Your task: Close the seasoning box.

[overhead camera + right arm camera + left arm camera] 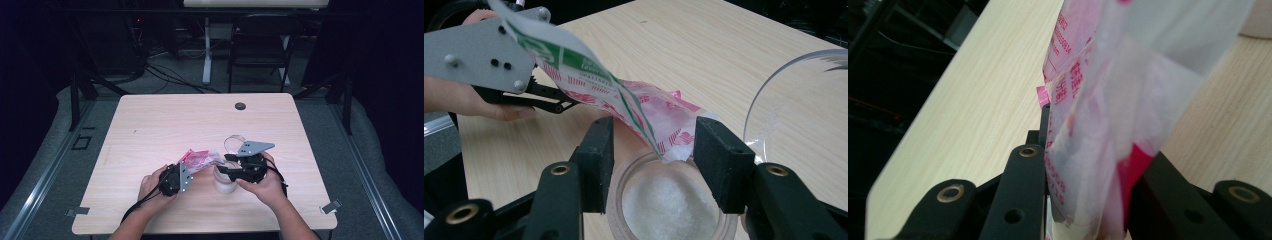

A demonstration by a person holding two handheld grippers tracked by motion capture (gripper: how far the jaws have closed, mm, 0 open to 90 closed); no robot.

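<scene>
High view overhead, facing forward; both gripper views close, perhaps steep, sharing pink packet [1098, 125].

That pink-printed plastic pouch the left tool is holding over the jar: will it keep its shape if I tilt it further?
Probably not. The pouch looks like thin film: it creases and sags between the left tool and the jar, so expect it to flop. Its open corner hangs over the white granules, so it may swing off the mouth.

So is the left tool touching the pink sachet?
Touching: the left gripper view shows the left tool shut on the pink sachet, with both jaws pressed against the film.
</scene>
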